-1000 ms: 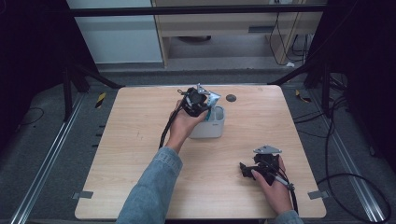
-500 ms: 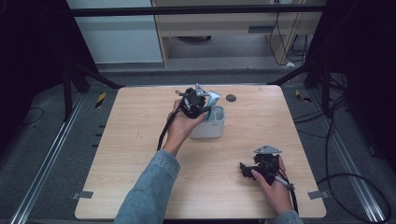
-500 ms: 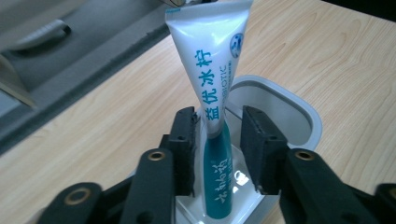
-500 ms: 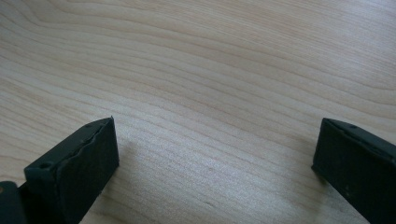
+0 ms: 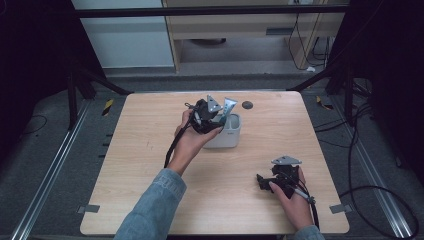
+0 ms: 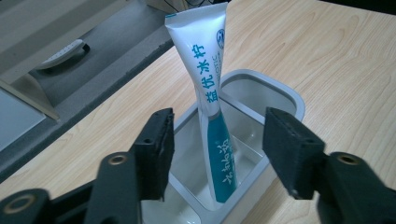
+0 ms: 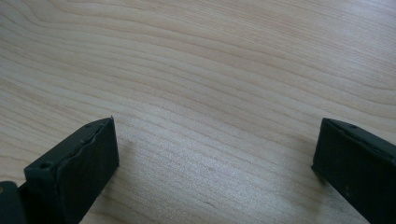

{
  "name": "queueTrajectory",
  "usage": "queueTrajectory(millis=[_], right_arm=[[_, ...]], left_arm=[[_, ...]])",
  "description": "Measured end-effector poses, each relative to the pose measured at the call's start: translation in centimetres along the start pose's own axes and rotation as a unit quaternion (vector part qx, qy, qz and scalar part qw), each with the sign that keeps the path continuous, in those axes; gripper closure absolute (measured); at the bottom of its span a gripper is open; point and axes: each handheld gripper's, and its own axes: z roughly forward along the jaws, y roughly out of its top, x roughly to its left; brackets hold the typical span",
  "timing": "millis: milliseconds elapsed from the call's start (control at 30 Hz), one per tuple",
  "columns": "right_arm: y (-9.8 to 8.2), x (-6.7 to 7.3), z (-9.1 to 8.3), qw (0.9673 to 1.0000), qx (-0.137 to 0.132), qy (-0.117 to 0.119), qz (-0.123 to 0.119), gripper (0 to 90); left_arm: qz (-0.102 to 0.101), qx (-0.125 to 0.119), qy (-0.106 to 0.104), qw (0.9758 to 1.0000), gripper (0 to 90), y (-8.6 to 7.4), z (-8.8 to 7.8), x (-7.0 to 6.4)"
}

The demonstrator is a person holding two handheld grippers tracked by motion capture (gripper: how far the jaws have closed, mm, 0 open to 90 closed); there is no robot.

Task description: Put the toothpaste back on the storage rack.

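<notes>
left gripper (image 5: 216,119): jaws just opening | right gripper (image 5: 266,182): jaws wide

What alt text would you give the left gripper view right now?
A white and teal plastic toothpaste tube stands tilted in a pale grey rectangular holder on the light wooden table. The left gripper, its black jaws just opened, flanks the tube without touching it.

Three cameras: one fixed overhead, one riding on each gripper.

The high view looks forward and down over the whole table (image 5: 150,200) from the person's side. The left gripper view sits close behind its jaws, facing the tube (image 6: 210,93) in the white holder (image 6: 285,98), which the high view shares. The right gripper view looks closely down at bare tabletop.
</notes>
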Motion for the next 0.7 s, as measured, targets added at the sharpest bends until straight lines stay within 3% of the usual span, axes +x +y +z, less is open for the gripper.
queueTrajectory(millis=[233,267,400,533,700], right_arm=[[0.0,0.0,0.0,1.0000,0.000,0.000,0.000,0.4],[0.0,0.0,0.0,1.0000,0.000,0.001,0.002,0.4],[0.0,0.0,0.0,1.0000,0.000,0.000,0.000,0.4],[0.0,0.0,0.0,1.0000,0.000,0.000,0.000,0.4],[0.0,0.0,0.0,1.0000,0.000,0.000,0.000,0.4]], left_arm=[[-0.016,-0.003,-0.019,0.9997,29.3,-0.4,-0.2,-0.3],[-0.019,0.001,-0.019,0.9996,22.7,-0.5,-0.2,-0.4],[-0.020,0.010,-0.023,0.9995,18.5,-0.6,-0.2,-0.8],[-0.026,0.001,-0.034,0.9991,15.1,-0.4,-0.4,-1.3],[-0.012,-0.002,-0.049,0.9987,12.1,-0.3,-0.7,-2.1]])
